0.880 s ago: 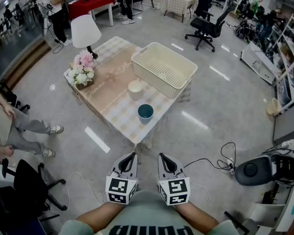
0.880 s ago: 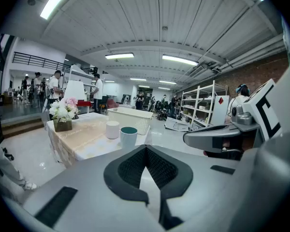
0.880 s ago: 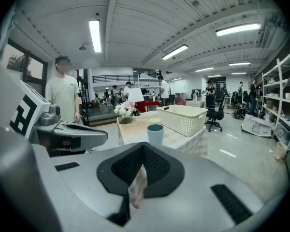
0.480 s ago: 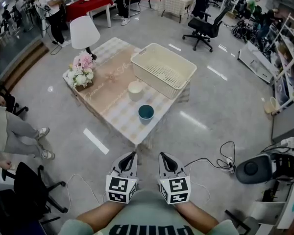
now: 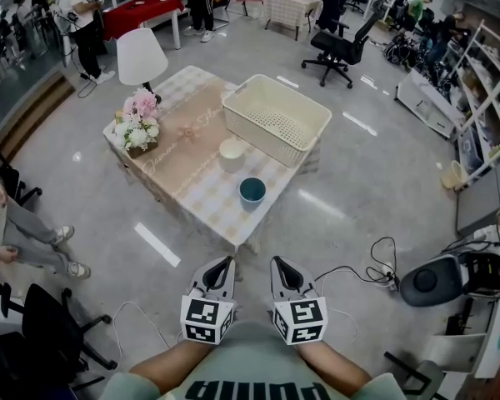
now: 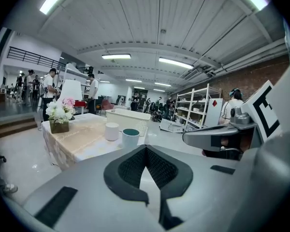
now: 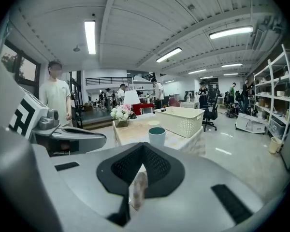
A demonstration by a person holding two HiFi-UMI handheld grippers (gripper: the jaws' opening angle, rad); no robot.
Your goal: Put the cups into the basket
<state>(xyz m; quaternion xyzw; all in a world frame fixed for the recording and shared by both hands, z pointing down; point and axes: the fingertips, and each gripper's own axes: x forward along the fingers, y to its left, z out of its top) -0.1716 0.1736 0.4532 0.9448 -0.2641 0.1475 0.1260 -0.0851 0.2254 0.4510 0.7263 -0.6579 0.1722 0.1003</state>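
Note:
A low table (image 5: 202,197) with a checked cloth stands out ahead of me. On it sit a white cup (image 5: 231,151) and, nearer its front corner, a teal-lined cup (image 5: 252,192). The cream basket (image 5: 277,117) stands empty at the table's far right end. Both grippers hang close to my body, well short of the table. My left gripper (image 5: 225,262) and right gripper (image 5: 278,262) are side by side, each shut with nothing between the pads. The left gripper view shows both cups (image 6: 130,137) and the basket (image 6: 127,119) beyond the shut gripper (image 6: 146,149). The right gripper view shows the teal-lined cup (image 7: 157,136) over its shut gripper (image 7: 143,145).
A flower pot (image 5: 136,127) and a white lamp (image 5: 142,57) stand on the table's left end. Cables (image 5: 375,273) and a dark round machine (image 5: 442,282) lie on the floor at right. A black chair (image 5: 50,323) and a seated person's legs (image 5: 33,240) are at left.
Both grippers stay where they were, still shut. The view has drifted slightly, and the seated person's legs at left have shifted further toward the frame's edge.

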